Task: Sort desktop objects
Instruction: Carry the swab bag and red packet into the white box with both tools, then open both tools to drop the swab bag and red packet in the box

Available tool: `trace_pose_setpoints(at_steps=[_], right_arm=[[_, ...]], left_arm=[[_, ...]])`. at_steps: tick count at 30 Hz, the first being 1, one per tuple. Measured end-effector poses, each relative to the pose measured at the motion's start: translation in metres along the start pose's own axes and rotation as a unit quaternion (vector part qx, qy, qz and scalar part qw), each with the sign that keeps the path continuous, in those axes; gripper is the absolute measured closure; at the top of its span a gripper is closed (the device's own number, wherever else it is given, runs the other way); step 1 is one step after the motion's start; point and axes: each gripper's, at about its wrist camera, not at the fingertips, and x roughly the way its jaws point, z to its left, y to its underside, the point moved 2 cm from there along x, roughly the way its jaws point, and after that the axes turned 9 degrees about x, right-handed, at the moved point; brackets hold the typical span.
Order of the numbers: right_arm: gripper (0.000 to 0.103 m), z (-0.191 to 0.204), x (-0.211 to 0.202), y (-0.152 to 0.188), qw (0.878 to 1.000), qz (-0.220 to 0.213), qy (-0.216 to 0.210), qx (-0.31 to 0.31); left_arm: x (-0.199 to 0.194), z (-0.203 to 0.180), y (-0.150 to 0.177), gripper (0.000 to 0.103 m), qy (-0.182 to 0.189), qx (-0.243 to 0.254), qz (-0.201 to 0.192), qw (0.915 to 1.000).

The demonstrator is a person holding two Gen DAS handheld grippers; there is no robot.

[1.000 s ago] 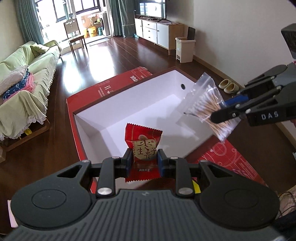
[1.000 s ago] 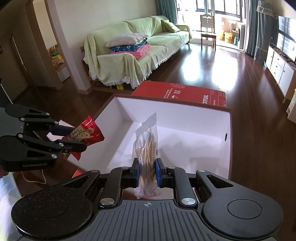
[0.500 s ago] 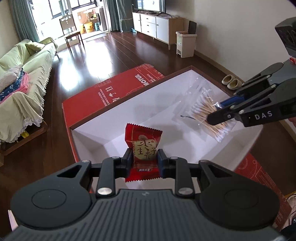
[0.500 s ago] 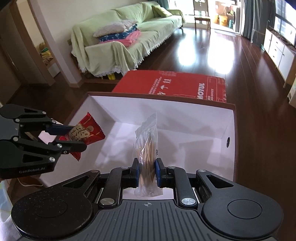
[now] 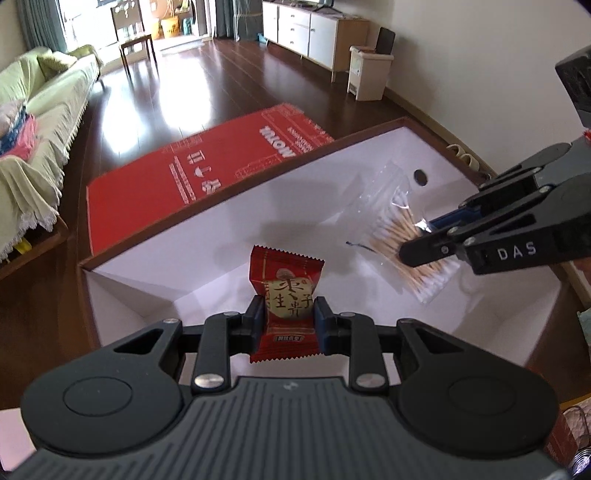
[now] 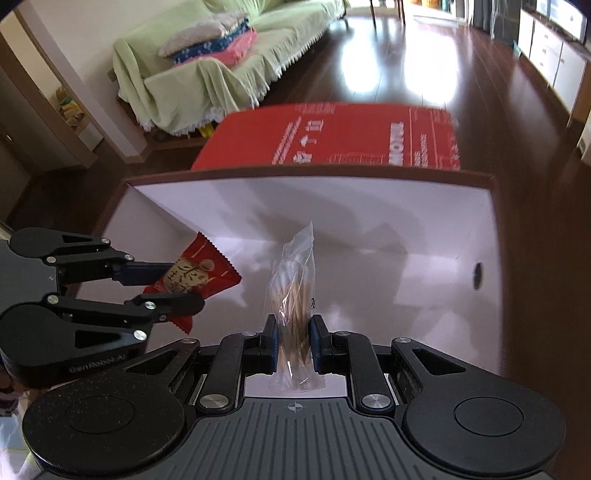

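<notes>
My left gripper (image 5: 289, 317) is shut on a red snack packet (image 5: 286, 291) with a gold label, held upright over the open white-lined box (image 5: 207, 258). The right gripper (image 6: 293, 338) is shut on a clear bag of cotton swabs (image 6: 293, 291), also hanging above the box's inside. In the left wrist view the right gripper (image 5: 417, 240) comes in from the right with the swab bag (image 5: 402, 229) slanting out of it. In the right wrist view the left gripper (image 6: 177, 284) enters from the left, the snack packet (image 6: 201, 273) between its fingers.
The box's red flap (image 5: 207, 162) lies open on the dark wood floor beyond its far wall. A round hole (image 6: 477, 275) is in the box's right wall. A sofa under a green cover (image 6: 229, 66) stands further back, a white cabinet (image 5: 314, 29) along the wall.
Both grippers have moved forward and down over the box with their loads; the box now fills more of both views. Both grips are unchanged.
</notes>
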Motion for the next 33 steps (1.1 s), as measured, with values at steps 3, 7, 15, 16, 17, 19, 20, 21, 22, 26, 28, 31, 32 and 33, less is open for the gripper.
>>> trace_pose_setpoints(at_steps=[3,7,15,16,17,19,20,21,22,26,28,31,32,33], right_arm=[[0.087,-0.003,0.011,-0.007,1.0,0.012,0.008,0.0],[0.087,-0.008,0.023,-0.018,1.0,0.017,0.019,0.003],[0.087,-0.014,0.045,-0.028,0.999,0.022,0.039,0.021],[0.087,-0.014,0.048,-0.028,0.999,0.022,0.042,0.023],[0.087,-0.014,0.052,-0.029,0.998,0.02,0.046,0.024],[0.086,-0.013,0.058,-0.029,0.998,0.017,0.051,0.028],[0.086,-0.013,0.06,-0.029,0.998,0.017,0.053,0.027],[0.062,-0.012,0.062,-0.029,0.998,0.015,0.057,0.024],[0.045,-0.009,0.064,-0.029,0.998,0.009,0.064,0.022],[0.025,-0.011,0.06,-0.024,0.998,-0.006,0.067,0.017],[0.025,-0.013,0.057,-0.022,0.998,-0.001,0.068,0.019],[0.025,-0.015,0.051,-0.016,0.998,0.011,0.061,0.016],[0.025,-0.015,0.048,-0.014,0.998,0.015,0.059,0.014],[0.025,-0.015,0.045,-0.011,0.998,0.017,0.059,0.01]], left_arm=[[0.016,0.004,0.0,0.079,0.007,-0.007,0.016,0.9998],[0.034,0.011,-0.001,0.079,0.01,-0.012,0.033,0.9993],[0.065,0.023,-0.002,0.079,0.007,-0.024,0.052,0.9983],[0.068,0.024,-0.002,0.079,0.007,-0.026,0.053,0.9982],[0.069,0.024,-0.001,0.079,0.006,-0.027,0.055,0.9981],[0.073,0.024,0.001,0.079,0.005,-0.03,0.057,0.9979],[0.074,0.023,0.002,0.079,0.004,-0.031,0.058,0.9978],[0.076,0.023,0.002,0.079,0.003,-0.033,0.059,0.9977],[0.077,0.023,0.002,0.077,0.002,-0.035,0.06,0.9976],[0.077,0.021,0.002,0.052,-0.014,-0.031,0.056,0.9978],[0.075,0.021,0.002,0.047,-0.014,-0.031,0.057,0.9978],[0.072,0.021,0.003,0.038,-0.014,-0.032,0.059,0.9976],[0.07,0.022,0.004,0.035,-0.015,-0.033,0.06,0.9975],[0.068,0.022,0.004,0.028,-0.016,-0.032,0.064,0.9973]])
